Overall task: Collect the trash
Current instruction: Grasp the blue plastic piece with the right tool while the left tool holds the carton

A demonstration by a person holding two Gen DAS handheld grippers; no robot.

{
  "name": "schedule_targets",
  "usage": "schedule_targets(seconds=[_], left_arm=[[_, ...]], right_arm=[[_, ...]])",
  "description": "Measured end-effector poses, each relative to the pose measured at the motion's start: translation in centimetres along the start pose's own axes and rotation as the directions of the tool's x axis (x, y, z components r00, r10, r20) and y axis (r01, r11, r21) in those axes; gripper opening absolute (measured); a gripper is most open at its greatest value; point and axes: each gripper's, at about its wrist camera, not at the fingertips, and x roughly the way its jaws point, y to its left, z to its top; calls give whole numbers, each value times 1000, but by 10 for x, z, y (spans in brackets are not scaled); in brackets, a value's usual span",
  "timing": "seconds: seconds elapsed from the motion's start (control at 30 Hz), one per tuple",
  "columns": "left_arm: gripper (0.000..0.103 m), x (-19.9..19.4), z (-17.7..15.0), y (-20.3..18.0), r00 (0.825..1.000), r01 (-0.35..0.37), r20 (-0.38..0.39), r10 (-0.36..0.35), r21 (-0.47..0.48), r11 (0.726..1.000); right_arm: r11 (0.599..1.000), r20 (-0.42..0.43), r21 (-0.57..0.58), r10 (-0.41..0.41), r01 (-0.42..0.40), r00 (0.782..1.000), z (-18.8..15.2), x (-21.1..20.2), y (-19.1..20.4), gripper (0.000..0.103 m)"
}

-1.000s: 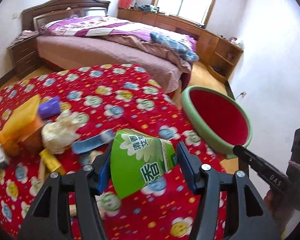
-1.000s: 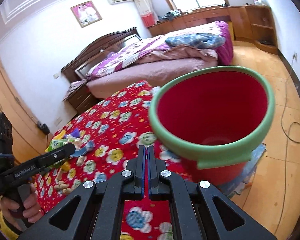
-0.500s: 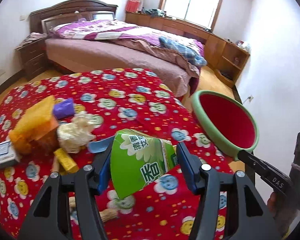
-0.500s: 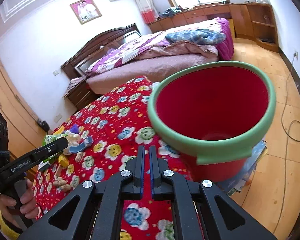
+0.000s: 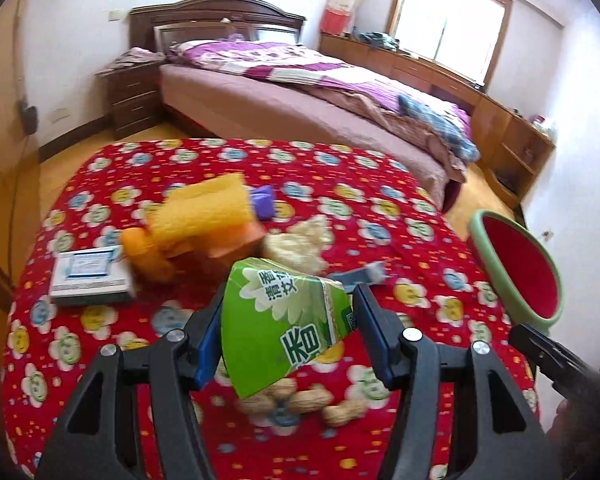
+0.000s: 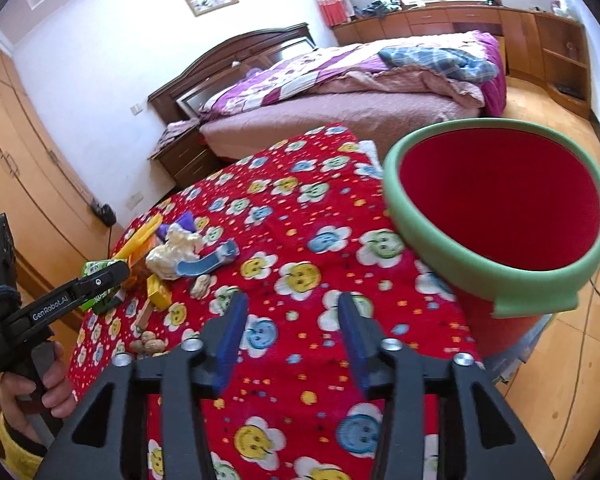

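Left tool (image 5: 288, 320) has the green carton (image 5: 280, 320) pinched above the counter (image 5: 340, 168), right tool (image 6: 290, 322) gaping empty, so you'd carry it level over to the red bin (image 6: 496, 204) before letting go.

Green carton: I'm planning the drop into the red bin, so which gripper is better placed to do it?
Left. The left gripper is shut on the green carton; the right gripper is open and empty over the tablecloth, beside the red bin. Handing over would likely add a step.
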Motion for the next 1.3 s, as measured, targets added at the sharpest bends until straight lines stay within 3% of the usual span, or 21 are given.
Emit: schedule_targets(seconds=[0.1, 0.33, 0.7, 0.77, 1.2, 1.23, 1.3], left_arm=[[60, 1, -3, 14, 1000, -19, -2, 19, -27, 999], [60, 4, -6, 40, 998, -66, -8, 66, -83, 994], [60, 11, -7, 70, 993, -116, 17, 120, -127, 985], [60, 13, -8, 74, 992, -121, 24, 125, -129, 984], [60, 19, -9, 91, 999, -16, 45, 22, -128, 992], [60, 20, -9, 91, 999, -11, 45, 17, -124, 992], [60, 23, -8, 91, 999, -2, 44, 7, -117, 993]], right_arm=[[1000, -27, -23, 8, -9, 1000, 3, 10, 12, 56], [996, -59, -71, 45, -49, 997, 15, 35, 41, 80], [990, -141, -119, 61, -78, 988, 22, 97, 82, 83], [988, -149, -140, 42, -63, 988, 22, 109, 90, 93], [972, -165, -224, -105, 67, 981, 27, 154, 107, 93], [972, -160, -221, -111, 74, 981, 27, 154, 107, 91], [971, -145, -226, -119, 84, 982, 25, 155, 110, 78]])
